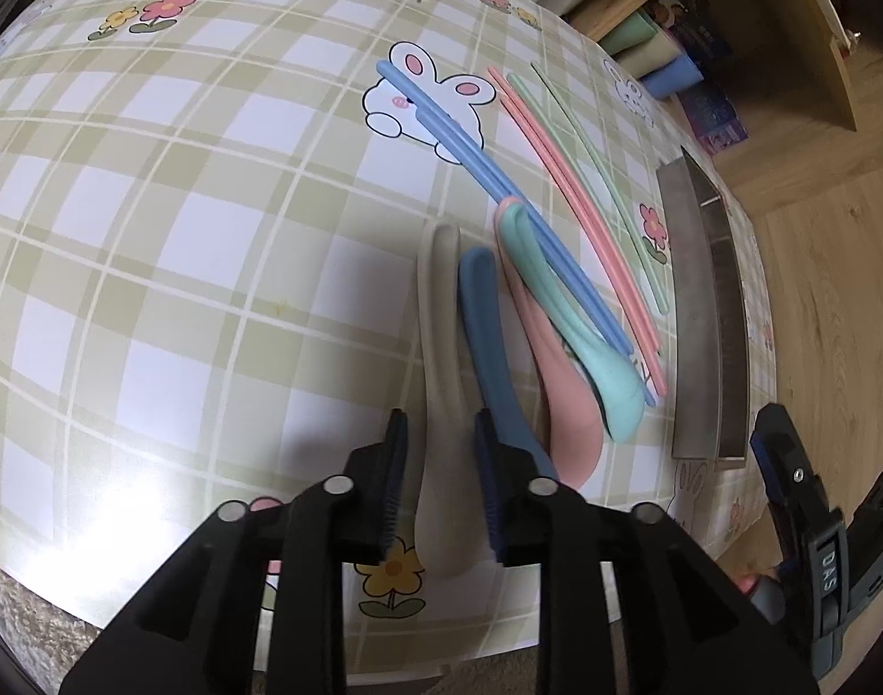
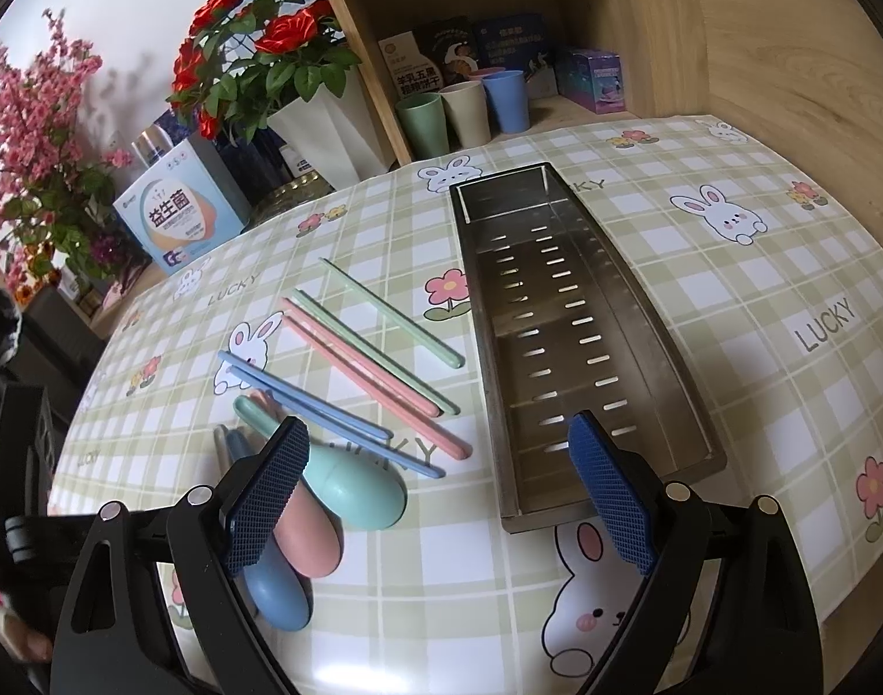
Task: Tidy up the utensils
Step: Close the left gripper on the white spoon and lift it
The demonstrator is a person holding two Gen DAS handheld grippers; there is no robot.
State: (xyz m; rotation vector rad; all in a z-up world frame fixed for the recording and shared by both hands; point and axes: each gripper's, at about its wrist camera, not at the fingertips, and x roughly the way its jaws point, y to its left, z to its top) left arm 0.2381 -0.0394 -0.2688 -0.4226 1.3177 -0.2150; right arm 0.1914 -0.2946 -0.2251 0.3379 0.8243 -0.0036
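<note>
Across the green-plaid bunny tablecloth [image 2: 731,289], the left gripper [image 1: 438,483] hovered with its fingers parted around the beige plastic spoon [image 1: 435,347], pastel spoons and chopsticks [image 2: 377,370] lay mid-table, and the right gripper [image 2: 435,492] gaped wide before the slotted steel tray [image 2: 563,313].

The long perforated stainless-steel tray [image 2: 586,347] is unobstructed from above, and bare checked desk [image 2: 759,382] lies open to its right. On its left, pastel plastic chopsticks [image 2: 377,365] and four overlapping plastic spoons [image 2: 348,492] crowd the surface. At the far edge, a wooden shelf unit [image 2: 644,29], pastel cups [image 2: 464,110] and a white flower vase [image 2: 331,133] block passage.
</note>
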